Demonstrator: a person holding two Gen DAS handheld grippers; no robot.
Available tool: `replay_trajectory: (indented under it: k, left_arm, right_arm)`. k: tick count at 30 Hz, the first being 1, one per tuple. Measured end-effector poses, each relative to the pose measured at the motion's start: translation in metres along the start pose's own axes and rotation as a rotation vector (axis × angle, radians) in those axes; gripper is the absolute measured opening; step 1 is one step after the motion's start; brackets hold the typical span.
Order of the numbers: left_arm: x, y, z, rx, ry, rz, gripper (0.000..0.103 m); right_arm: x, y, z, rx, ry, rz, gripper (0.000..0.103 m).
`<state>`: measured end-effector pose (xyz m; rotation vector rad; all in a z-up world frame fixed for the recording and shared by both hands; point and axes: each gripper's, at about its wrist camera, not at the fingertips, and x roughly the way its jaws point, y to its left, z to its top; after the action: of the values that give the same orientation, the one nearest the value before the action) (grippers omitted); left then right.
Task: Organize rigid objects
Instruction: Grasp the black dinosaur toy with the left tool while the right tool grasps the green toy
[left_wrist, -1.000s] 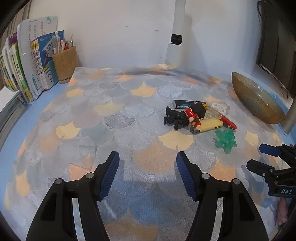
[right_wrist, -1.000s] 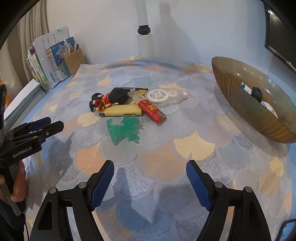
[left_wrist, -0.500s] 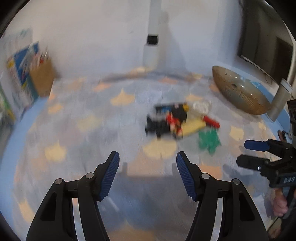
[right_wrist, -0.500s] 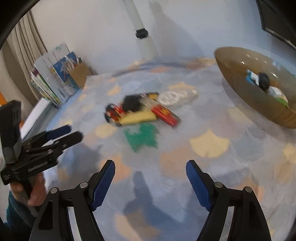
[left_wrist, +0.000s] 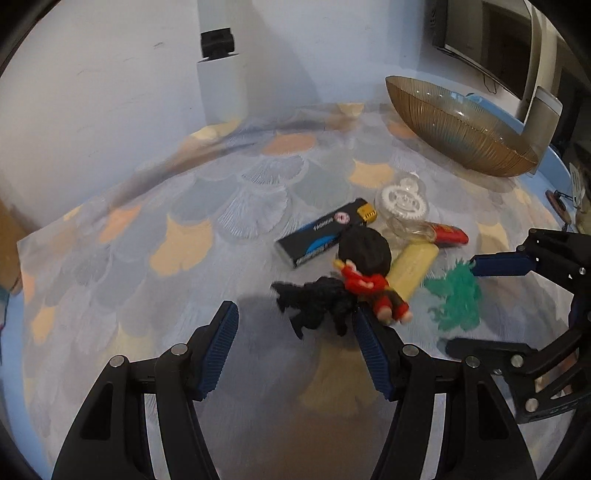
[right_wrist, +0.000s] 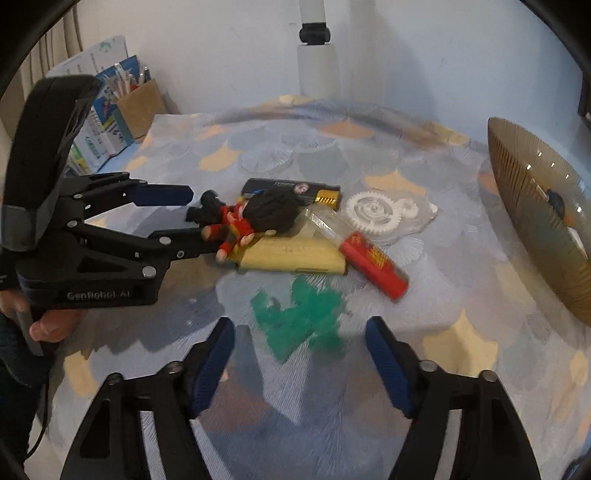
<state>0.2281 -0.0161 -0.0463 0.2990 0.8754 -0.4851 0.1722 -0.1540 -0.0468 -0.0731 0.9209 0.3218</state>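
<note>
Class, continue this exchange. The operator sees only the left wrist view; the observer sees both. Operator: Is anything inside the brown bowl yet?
Observer: Yes, a dark round item lies in the bowl, beside something pale I cannot identify.
Operator: What stands far left?
Observer: A cardboard pen holder, with booklets beside it.
Operator: Has the right gripper gripped the green figure?
Observer: No. The right gripper has just been closing, but its pads flank the green figure without touching.
</note>
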Motion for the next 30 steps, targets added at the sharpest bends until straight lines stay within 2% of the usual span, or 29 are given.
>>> replay_trajectory:
  k: [3, 4, 5, 9, 14, 18, 22, 25, 28, 30]
  left_arm:
    - [0.004, -0.003, 0.002, -0.001, 0.002, -0.015, 0.055]
    - [0.005, -0.004, 0.003, -0.002, 0.0, -0.023, 0.047]
    - [0.005, -0.006, 0.003, -0.004, -0.003, -0.035, 0.04]
    - [0.0, -0.018, -0.001, -0.009, -0.022, 0.006, 0.038]
    - [-0.029, -0.023, -0.024, -0.122, -0.051, -0.019, 0.038]
    - [-0.05, -0.043, -0.053, -0.176, -0.052, 0.024, 0.038]
    - [-0.055, -0.068, -0.076, -0.207, -0.042, 0.073, 0.038]
    - [-0.059, -0.078, -0.082, -0.211, -0.051, 0.135, 0.039]
    - [-0.06, -0.079, -0.085, -0.23, -0.05, 0.115, 0.04]
    - [-0.061, -0.077, -0.088, -0.242, -0.039, 0.117, 0.041]
  right_arm:
    - [0.001, 0.003, 0.002, -0.026, -0.003, -0.023, 0.053]
    - [0.0, 0.004, 0.002, -0.033, -0.007, -0.016, 0.047]
    - [-0.001, 0.005, 0.0, -0.041, -0.008, -0.006, 0.047]
    - [-0.01, 0.005, -0.01, -0.061, -0.004, 0.018, 0.047]
    - [-0.039, -0.007, -0.043, -0.105, 0.019, 0.041, 0.047]
    - [-0.053, -0.017, -0.071, -0.171, 0.047, 0.037, 0.047]
    - [-0.06, -0.028, -0.084, -0.173, 0.026, 0.061, 0.047]
    - [-0.062, -0.029, -0.088, -0.163, 0.019, 0.068, 0.05]
    - [-0.063, -0.025, -0.092, -0.154, 0.01, 0.077, 0.066]
    - [-0.061, -0.019, -0.092, -0.159, 0.008, 0.059, 0.07]
